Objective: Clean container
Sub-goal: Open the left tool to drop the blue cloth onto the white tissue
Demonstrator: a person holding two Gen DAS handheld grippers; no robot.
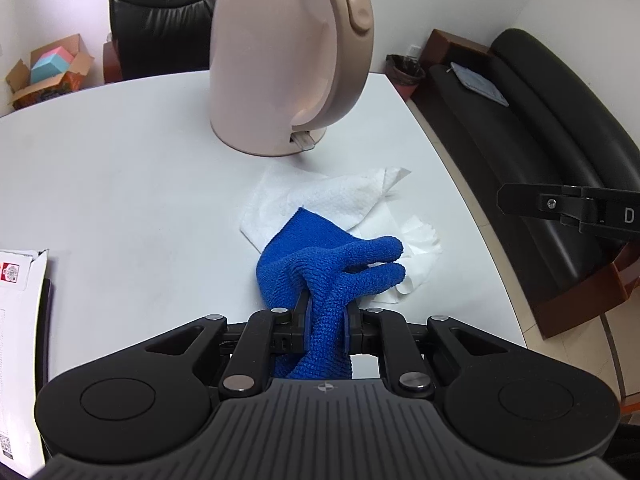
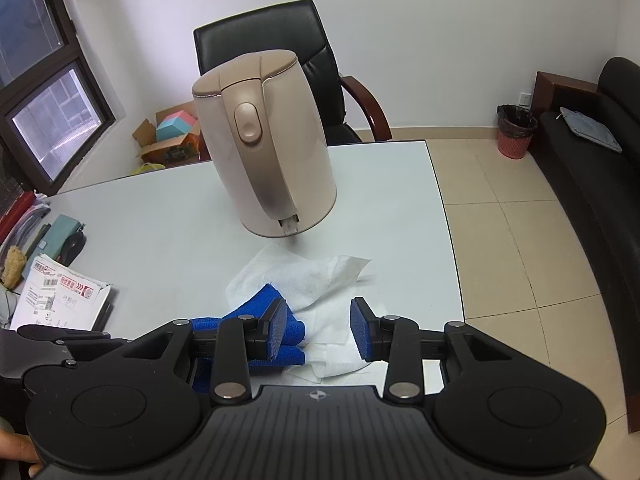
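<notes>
Left fingers: I have them clamped on the blue cloth (image 1: 320,272), which is pinched at a bunched middle so a loose lobe sticks forward past the tips, ready to serve as a wiping pad.
Right fingers: mine stand apart with nothing between them; I read the right gripper (image 2: 318,330) as free so it can steady or turn the kettle.
Left gripper: the left gripper (image 1: 326,320) hangs low over the table, pointed toward the kettle's handle side.
Kettle: the kettle (image 1: 288,60) stands upright on the table (image 1: 120,180), lid shut, handle and switch facing me, well ahead of both grippers and touched by neither.
Tissue: a crumpled white tissue (image 1: 340,200) lies flat between the kettle and the cloth; the cloth's free end hangs over its near edge. I guess it is there to catch drips or for drying, but I cannot tell if it is damp.
Stage: I judge wiping has not begun, since the cloth is apart from the kettle.
Next need: bring the cloth lobe against the kettle wall while the right fingers brace the handle, because a one-sided push may slide it.
Risk: the trailing cloth could drag the tissue along.
</notes>
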